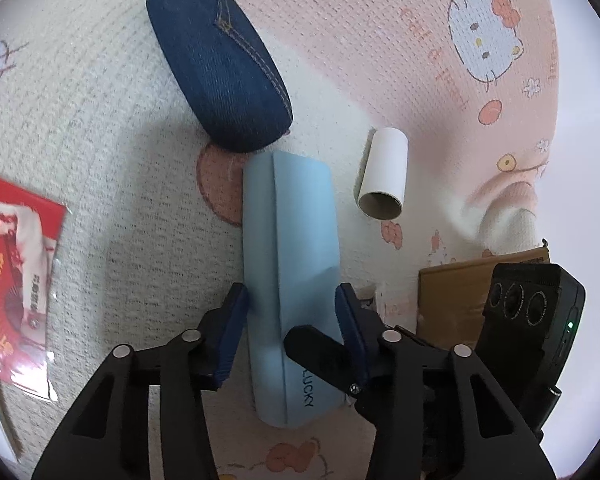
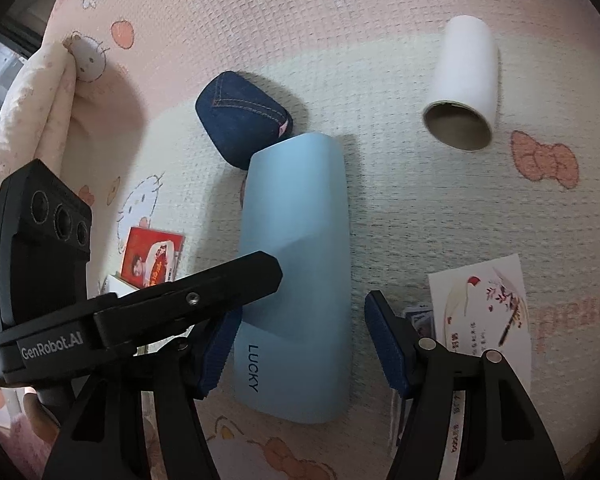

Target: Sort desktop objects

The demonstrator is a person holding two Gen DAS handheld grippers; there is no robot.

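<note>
Left hand-held gripper (image 1: 292,312): we see its blue pads on either side of the light blue case (image 1: 288,272), both pads against the case's long edges, so it pinches the case near the end printed LUCKY.

Right hand-held gripper (image 2: 300,340): we see its jaws spread around the same case; the left pad sits at the case's side, the right pad stands clear of it with cloth showing between.

Light blue case: it lies flat on the desk (image 1: 100,160), which is covered by a pink-and-cream cartoon cloth, and runs straight ahead between the fingers of both hand-held grippers.

Denim case (image 1: 218,64): ahead of the left hand-held gripper and slightly to its left, its near end touching the far end of the light blue case.

Cardboard tube (image 1: 382,174): white outside, brown inside, lying ahead and to the right of the left hand-held gripper, near the light blue case but apart from it, its open end facing us.

Red packet (image 1: 16,280): in clear wrap, well to the left of the left hand-held gripper.

Cardboard box (image 1: 456,292): just to the right of the left hand-held gripper, partly behind the other hand-held gripper's black body.

Printed card (image 2: 484,312): just right of the right hand-held gripper's right finger, flat on the cloth.
</note>
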